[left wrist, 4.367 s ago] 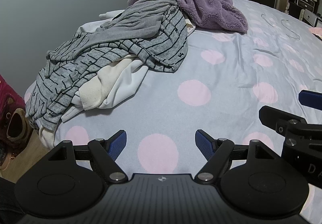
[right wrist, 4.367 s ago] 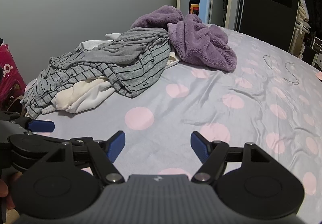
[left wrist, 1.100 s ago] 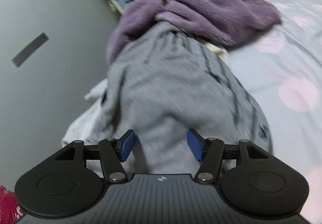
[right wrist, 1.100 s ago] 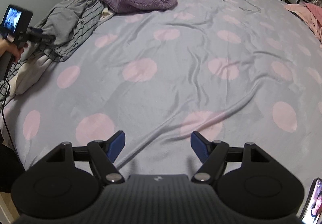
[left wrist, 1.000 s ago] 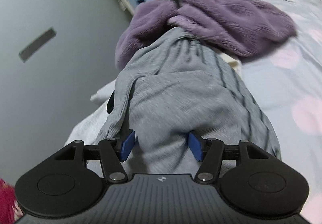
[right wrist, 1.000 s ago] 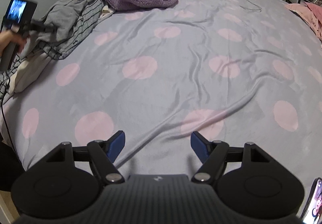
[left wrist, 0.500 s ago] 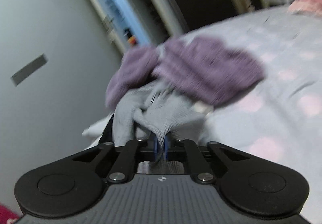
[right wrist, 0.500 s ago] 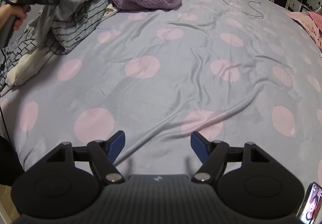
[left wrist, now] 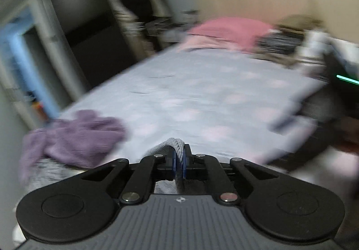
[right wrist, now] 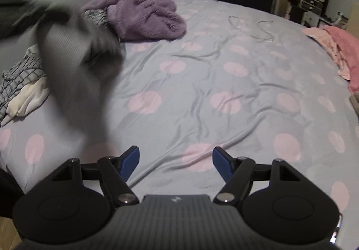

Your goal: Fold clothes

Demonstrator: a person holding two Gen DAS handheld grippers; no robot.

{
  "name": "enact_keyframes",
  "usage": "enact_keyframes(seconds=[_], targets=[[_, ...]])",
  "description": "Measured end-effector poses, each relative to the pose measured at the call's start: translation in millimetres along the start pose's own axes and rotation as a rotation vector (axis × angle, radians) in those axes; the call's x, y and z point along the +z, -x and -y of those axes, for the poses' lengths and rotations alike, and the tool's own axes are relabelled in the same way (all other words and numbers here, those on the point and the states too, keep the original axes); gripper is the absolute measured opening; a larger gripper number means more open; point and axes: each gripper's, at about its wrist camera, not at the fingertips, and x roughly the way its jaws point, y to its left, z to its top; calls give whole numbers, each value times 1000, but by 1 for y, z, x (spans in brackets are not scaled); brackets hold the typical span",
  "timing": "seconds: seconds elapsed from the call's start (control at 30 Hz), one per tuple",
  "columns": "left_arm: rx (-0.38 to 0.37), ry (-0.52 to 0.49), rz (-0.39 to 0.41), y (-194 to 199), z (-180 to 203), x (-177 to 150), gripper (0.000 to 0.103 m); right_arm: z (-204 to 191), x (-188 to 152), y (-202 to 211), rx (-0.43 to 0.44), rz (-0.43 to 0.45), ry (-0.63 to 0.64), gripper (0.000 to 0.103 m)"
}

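Our left gripper [left wrist: 178, 165] now pinches the grey top [left wrist: 177, 145], lifted off the clothes pile [right wrist: 21, 79] over the bed [right wrist: 224, 66]. Our right gripper [right wrist: 176, 161] stays spread. Next we can lay it flat.

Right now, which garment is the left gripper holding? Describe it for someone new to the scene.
On the polka-dot bed, look to the clothes pile by the wall. The grey garment hangs lifted beside it, pinched in the left gripper. Unlike the fluffy purple garment, it is airborne and blurred.
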Motion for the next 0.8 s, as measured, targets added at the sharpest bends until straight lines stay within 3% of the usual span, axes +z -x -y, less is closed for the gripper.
enact_keyframes(seconds=[0.17, 0.23, 0.37, 0.43, 0.5, 0.63, 0.8], targets=[[-258, -36, -124, 4, 63, -20, 4, 17, -1, 5, -23, -27, -55, 74], [-288, -87, -185, -2, 79, -31, 8, 17, -3, 6, -11, -33, -59, 74], [-256, -47, -231, -5, 69, -43, 18, 13, -9, 6, 48, -45, -51, 74], [-229, -9, -235, 3, 60, -47, 38, 11, -12, 5, 96, -52, -61, 74], [-191, 31, -241, 7, 43, -51, 48, 7, -13, 3, 153, -55, -70, 73], [-73, 117, -309, 6, 4, -58, 49, -6, -14, -4, 222, -54, -56, 73], [37, 294, -467, -29, -49, -91, 53, -28, -18, -21, 273, -106, -34, 73]])
